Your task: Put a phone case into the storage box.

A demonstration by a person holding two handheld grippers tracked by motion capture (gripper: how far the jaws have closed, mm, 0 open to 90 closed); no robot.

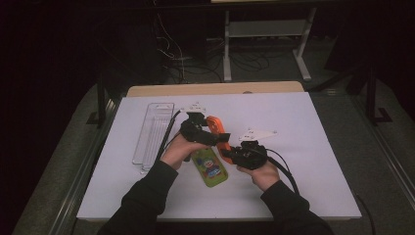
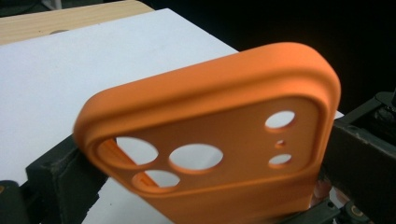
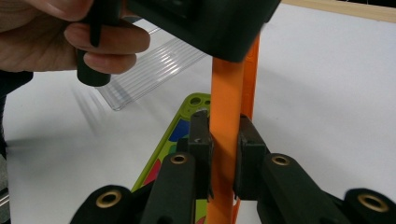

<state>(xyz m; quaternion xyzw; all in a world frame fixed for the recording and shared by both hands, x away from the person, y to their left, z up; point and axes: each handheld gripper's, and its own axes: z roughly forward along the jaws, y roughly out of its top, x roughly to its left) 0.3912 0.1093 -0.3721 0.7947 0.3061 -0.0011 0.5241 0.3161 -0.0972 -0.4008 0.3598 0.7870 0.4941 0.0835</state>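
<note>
Above the table [image 1: 313, 147], both grippers (raised) clamp orange case [image 1: 218, 134].

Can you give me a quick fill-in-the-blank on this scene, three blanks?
1. Both hand-held grippers grip the ____ phone case.
2. On the table below it lies a second case, mostly ____ in colour.
3. The clear tray lies on the white sheet to the ____ of the left hand-held gripper in the high view.

Missing words: orange; green; left

Left gripper [image 1: 211, 131] and right gripper [image 1: 231, 152] meet mid-frame in the high view — both clamped, forearms rising from the bottom edge.
</note>
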